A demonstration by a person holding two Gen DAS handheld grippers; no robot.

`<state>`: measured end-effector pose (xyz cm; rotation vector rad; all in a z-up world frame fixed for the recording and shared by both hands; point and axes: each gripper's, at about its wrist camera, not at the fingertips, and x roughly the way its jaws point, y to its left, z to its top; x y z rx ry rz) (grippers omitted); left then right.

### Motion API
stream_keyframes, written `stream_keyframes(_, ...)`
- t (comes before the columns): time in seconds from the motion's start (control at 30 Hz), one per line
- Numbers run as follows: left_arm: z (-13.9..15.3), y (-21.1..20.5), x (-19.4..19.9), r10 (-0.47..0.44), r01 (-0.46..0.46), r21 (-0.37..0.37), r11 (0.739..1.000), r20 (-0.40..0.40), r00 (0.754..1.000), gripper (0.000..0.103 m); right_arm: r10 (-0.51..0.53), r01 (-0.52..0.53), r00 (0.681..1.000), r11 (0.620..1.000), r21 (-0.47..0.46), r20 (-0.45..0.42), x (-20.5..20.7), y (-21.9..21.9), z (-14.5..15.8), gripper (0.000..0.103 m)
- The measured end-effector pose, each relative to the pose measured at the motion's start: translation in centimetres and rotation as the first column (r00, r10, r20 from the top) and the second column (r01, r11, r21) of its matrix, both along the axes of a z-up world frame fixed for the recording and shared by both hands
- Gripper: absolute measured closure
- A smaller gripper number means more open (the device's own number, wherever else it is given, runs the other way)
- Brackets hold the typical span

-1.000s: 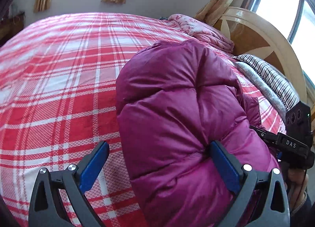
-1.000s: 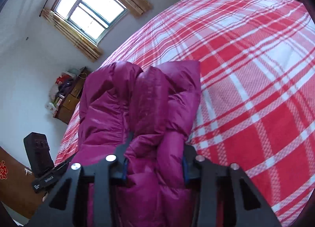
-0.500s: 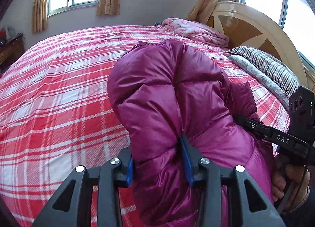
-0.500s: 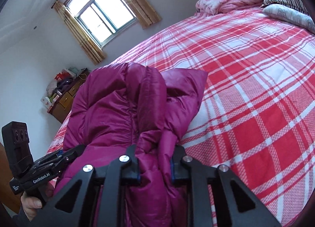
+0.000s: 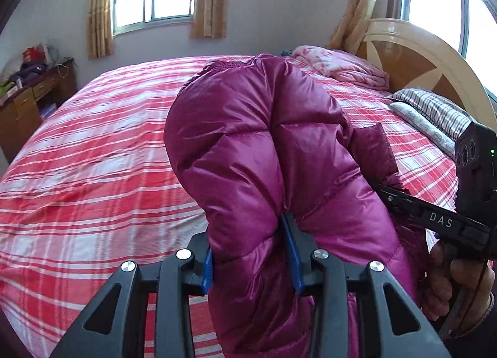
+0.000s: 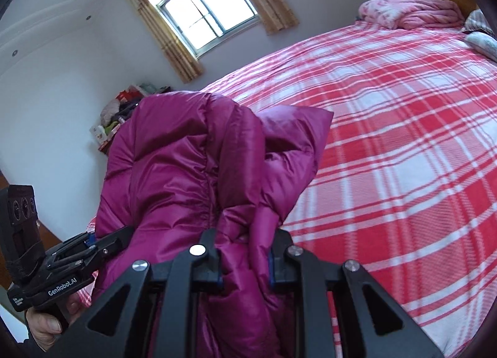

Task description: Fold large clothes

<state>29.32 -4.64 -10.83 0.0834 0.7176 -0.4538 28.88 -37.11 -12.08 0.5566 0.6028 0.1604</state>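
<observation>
A puffy magenta down jacket (image 5: pixel 254 140) is bunched up and held above the red plaid bed (image 5: pixel 93 156). In the left wrist view my left gripper (image 5: pixel 248 243) is shut on a thick fold of it, blue pads sunk into the padding. My right gripper (image 5: pixel 389 195) bites the jacket's right side, a hand (image 5: pixel 441 280) on its handle. In the right wrist view my right gripper (image 6: pixel 245 252) is shut on a narrower fold of the jacket (image 6: pixel 186 171). My left gripper (image 6: pixel 115 238) grips the jacket's left edge there. The jacket's lower part is hidden behind the fingers.
The plaid bed (image 6: pixel 403 140) stretches wide beyond the jacket. A folded pink quilt (image 5: pixel 341 66) and striped pillows (image 5: pixel 431 112) lie by the wooden headboard (image 5: pixel 419 56). A cluttered wooden cabinet (image 5: pixel 28 100) stands at the far left, under the curtained window.
My left gripper went from wide open around the jacket to shut on a fold. The right grip tightened. Both grippers rose and lifted the jacket off the bed.
</observation>
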Motion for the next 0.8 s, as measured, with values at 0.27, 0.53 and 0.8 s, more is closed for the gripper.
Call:
stream_keyframes(0.27, 0.5, 4.9, -0.4, 0.086, -0.086, -0.015, 0.996, 0.003, 0.996, 0.065, 0.092, -0.092, 0.996, 0.996, -0.012, 0.005, 3.1, 4.7, 1.1, 0.081)
stream_keyframes(0.53, 0.1, 10.4, -0.4, 0.166, -0.167, -0.036, 0.985, -0.019, 0.986, 0.065, 0.184, -0.184, 0.983, 0.983, -0.016, -0.006, 6.7, 8.8, 1.4, 0.081)
stream_keyframes(0.8, 0.3, 14.3, -0.8, 0.241, -0.241, -0.032, 0.97, -0.015, 0.97, 0.065, 0.279, -0.279, 0.96, 0.96, -0.015, -0.025, 10.7, 12.3, 1.4, 0.081)
